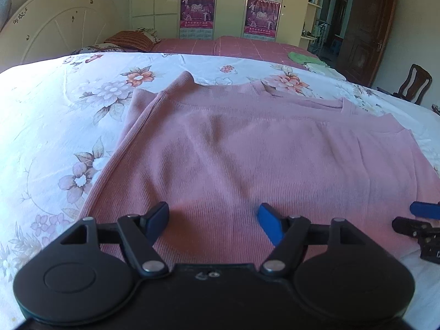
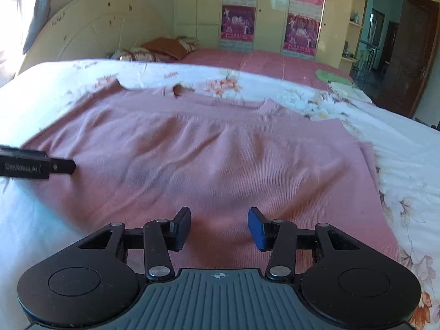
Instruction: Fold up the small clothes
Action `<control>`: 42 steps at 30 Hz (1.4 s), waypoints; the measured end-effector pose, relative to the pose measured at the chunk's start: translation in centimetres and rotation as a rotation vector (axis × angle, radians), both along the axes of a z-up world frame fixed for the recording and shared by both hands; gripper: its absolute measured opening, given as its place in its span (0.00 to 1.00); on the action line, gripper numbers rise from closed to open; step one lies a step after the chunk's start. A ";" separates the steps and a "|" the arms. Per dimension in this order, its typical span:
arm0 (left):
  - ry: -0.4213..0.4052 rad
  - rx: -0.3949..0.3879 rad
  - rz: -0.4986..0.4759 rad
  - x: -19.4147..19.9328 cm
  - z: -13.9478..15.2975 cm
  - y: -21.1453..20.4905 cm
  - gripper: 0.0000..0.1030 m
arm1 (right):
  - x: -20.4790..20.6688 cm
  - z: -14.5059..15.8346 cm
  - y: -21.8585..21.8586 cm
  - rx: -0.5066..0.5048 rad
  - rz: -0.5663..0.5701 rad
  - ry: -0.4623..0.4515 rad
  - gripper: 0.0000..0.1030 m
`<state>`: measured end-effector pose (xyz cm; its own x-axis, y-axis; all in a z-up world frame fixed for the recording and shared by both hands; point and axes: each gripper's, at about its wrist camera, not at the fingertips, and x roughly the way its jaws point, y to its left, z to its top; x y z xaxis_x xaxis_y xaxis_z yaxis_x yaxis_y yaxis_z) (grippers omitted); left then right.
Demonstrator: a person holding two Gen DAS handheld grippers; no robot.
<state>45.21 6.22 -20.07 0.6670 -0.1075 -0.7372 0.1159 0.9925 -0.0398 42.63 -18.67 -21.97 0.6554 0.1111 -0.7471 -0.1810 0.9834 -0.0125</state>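
A pink ribbed knit garment point(image 1: 247, 151) lies spread flat on the floral white bedsheet point(image 1: 55, 126), its sleeves folded in over the body and its neck end far from me. My left gripper point(image 1: 213, 214) is open and empty, low over the garment's near hem. The right gripper's fingers point(image 1: 425, 210) show at the right edge of the left wrist view. In the right wrist view the same garment point(image 2: 206, 154) fills the middle. My right gripper point(image 2: 219, 221) is open and empty over the near hem. The left gripper's fingers point(image 2: 62, 166) reach in from the left edge.
The sheet point(image 2: 407, 165) runs on to the right. Beyond it lie a red bedspread point(image 1: 233, 46), pillows point(image 1: 129, 40) by the cream headboard point(image 1: 55, 22), and a green cloth point(image 1: 301, 56). Wardrobes with posters point(image 1: 198, 8), a wooden door point(image 1: 368, 30) and a chair point(image 1: 415, 82) stand behind.
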 end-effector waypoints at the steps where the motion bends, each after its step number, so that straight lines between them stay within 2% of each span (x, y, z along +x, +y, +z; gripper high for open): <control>1: 0.007 0.005 -0.004 -0.1 0.0 -0.1 0.73 | -0.4 0.0 0.0 -0.010 0.007 -0.009 0.45; 4: 0.029 0.006 -0.004 -0.5 -0.1 -0.2 0.77 | -0.9 0.9 -0.3 0.028 -0.012 -0.005 0.45; 9: 0.048 -0.010 0.016 -1.2 0.2 0.2 0.77 | -1.6 2.3 -0.5 0.082 -0.041 -0.025 0.45; 14: 0.072 -0.068 0.053 -2.3 1.0 1.4 0.78 | -1.5 3.8 0.4 0.103 -0.031 -0.055 0.45; 16: 0.093 -0.133 0.090 -3.1 1.2 2.5 0.79 | -1.3 4.0 0.9 0.103 -0.021 -0.063 0.45; 17: 0.102 -0.181 0.108 -3.5 1.1 3.2 0.81 | -1.2 4.0 1.1 0.105 -0.017 -0.063 0.48; 18: 0.110 -0.229 0.128 -3.9 1.1 3.8 0.83 | -1.0 3.9 1.4 0.107 -0.016 -0.066 0.54; 19: 0.122 -0.282 0.148 -4.3 0.9 4.5 0.86 | -0.8 3.9 1.6 0.109 -0.015 -0.073 0.68; 20: 0.130 -0.342 0.168 -4.7 0.6 5.1 0.86 | -0.7 3.8 1.8 0.110 -0.012 -0.081 0.71; 22: 0.132 -0.438 0.208 -5.1 0.0 6.1 0.86 | -0.3 3.8 2.6 0.104 -0.009 -0.103 0.71; 25: 0.110 -0.538 0.251 -5.0 -0.7 6.8 0.87 | 0.8 3.5 3.5 0.102 -0.016 -0.112 0.71; 27: 0.107 -0.587 0.274 -4.5 -1.1 7.0 0.87 | 1.7 3.2 3.8 0.103 -0.024 -0.110 0.64; 28: 0.104 -0.609 0.282 -4.2 -1.3 7.0 0.87 | 2.2 3.0 3.9 0.109 -0.024 -0.102 0.47; 29: 0.102 -0.626 0.289 -3.9 -1.5 7.1 0.87 | 2.6 2.8 4.0 0.113 -0.026 -0.094 0.36; 32: 0.084 -0.667 0.303 -3.1 -1.9 7.0 0.92 | 3.7 2.4 4.4 0.100 -0.029 -0.095 0.36; 34: 0.064 -0.678 0.303 -2.7 -2.1 6.9 0.93 | 4.2 2.1 4.4 0.110 -0.036 -0.095 0.36; 37: 0.023 -0.712 0.307 -2.0 -2.6 7.0 0.88 | 4.8 1.1 4.8 0.112 -0.032 -0.082 0.36; 39: 0.003 -0.741 0.323 -1.3 -3.1 7.2 0.79 | 4.9 0.5 5.1 0.097 -0.026 -0.082 0.36; 41: -0.011 -0.771 0.345 -0.4 -3.6 7.5 0.63 | 4.9 0.2 5.4 0.077 -0.014 -0.092 0.36; 42: -0.016 -0.783 0.354 0.0 -3.9 7.7 0.58 | 5.1 0.2 5.4 0.075 -0.012 -0.093 0.36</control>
